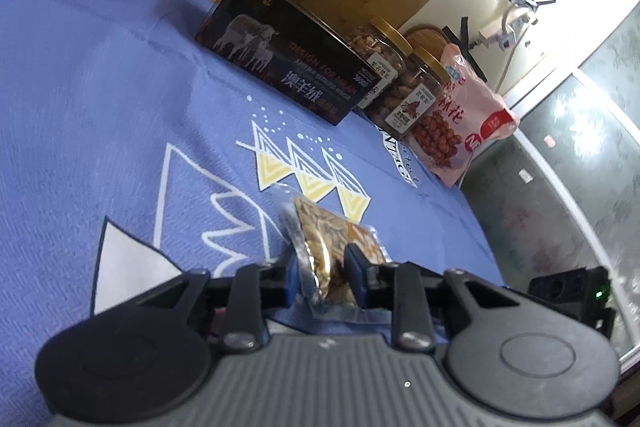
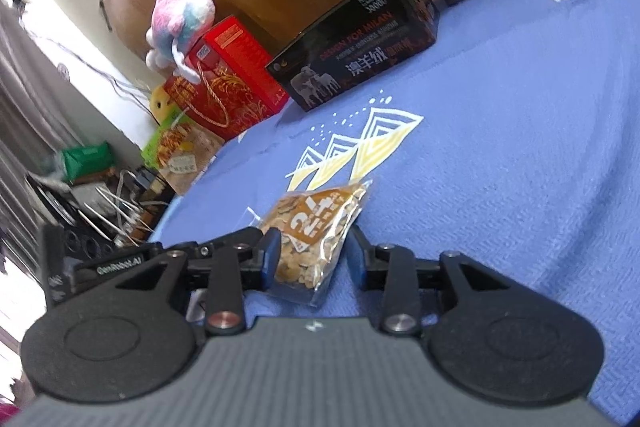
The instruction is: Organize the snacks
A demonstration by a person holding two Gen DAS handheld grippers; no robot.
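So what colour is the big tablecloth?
Blue tablecloth with white-and-yellow triangles; clearest in the right wrist view.

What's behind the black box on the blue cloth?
Behind the black box stand two gold-lidded jars of nuts, beside a pink snack bag. The box hides the jars' lower parts and anything lower behind it.

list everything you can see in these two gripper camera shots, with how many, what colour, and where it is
nut packet: one, clear with brown label, between the left gripper's pads
second nut packet: one, clear and brown, on the cloth between the right gripper's fingers
black box: one, back of the cloth
jars: two, clear with gold lids, beside the box
pink bag: one, beside the jars
red gift box: one, off the cloth's far corner
plush toy: one, pink and blue, on the red box
tablecloth: one, blue
left gripper: shut on the packet
right gripper: open
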